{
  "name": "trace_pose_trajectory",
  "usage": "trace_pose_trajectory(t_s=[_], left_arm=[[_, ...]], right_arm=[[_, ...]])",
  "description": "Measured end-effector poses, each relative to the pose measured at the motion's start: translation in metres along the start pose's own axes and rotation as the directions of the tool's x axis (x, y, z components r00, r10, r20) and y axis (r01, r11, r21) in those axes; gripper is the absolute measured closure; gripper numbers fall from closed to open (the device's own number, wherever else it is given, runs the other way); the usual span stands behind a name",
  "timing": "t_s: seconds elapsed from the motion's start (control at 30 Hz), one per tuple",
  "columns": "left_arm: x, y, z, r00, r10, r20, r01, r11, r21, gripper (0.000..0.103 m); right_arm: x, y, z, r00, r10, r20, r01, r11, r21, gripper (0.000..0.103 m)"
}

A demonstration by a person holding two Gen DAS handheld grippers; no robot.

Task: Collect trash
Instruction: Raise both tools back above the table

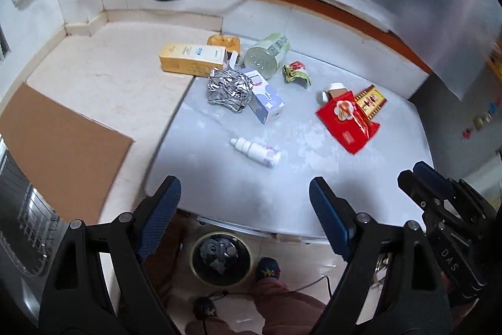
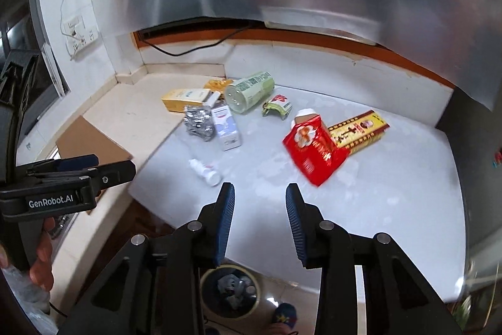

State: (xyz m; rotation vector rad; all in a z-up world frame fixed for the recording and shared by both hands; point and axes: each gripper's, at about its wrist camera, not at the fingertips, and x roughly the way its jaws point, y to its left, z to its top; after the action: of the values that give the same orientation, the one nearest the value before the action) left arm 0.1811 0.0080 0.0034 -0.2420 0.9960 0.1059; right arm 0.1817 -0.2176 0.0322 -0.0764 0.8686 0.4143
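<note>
One crumpled foil wad (image 1: 229, 89) beside cardboard boxes (image 1: 192, 59).

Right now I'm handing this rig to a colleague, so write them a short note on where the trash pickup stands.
Left tongs: open, nothing between them.
Right tongs: partly open, also holding nothing.
On the white table: small white bottle, foil wad, pale box, red packet, yellow-red box, green jar on its side, crumpled wrapper, yellow carton, orange pack.
Bin on the floor below the table's near edge already holds some trash.
Left: everything on the table; the small white bottle lies nearest.
</note>
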Motion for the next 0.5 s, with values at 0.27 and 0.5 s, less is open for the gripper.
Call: trace_pose_trajectory(t_s=[0.27, 0.5], left_arm=[[0.057, -0.020, 0.016, 0.997, 0.047, -0.060, -0.054, 0.991, -0.122, 0.021], [0.092, -0.018, 0.018, 0.991, 0.072, -0.110, -0.095, 0.971, -0.220, 0.021]], right_arm=[[0.069, -0.059, 0.031, 0.997, 0.014, -0.074, -0.020, 0.997, -0.076, 0.069], [0.111, -0.083, 0.040, 0.993, 0.011, -0.116, -0.027, 0.991, -0.134, 0.069]])
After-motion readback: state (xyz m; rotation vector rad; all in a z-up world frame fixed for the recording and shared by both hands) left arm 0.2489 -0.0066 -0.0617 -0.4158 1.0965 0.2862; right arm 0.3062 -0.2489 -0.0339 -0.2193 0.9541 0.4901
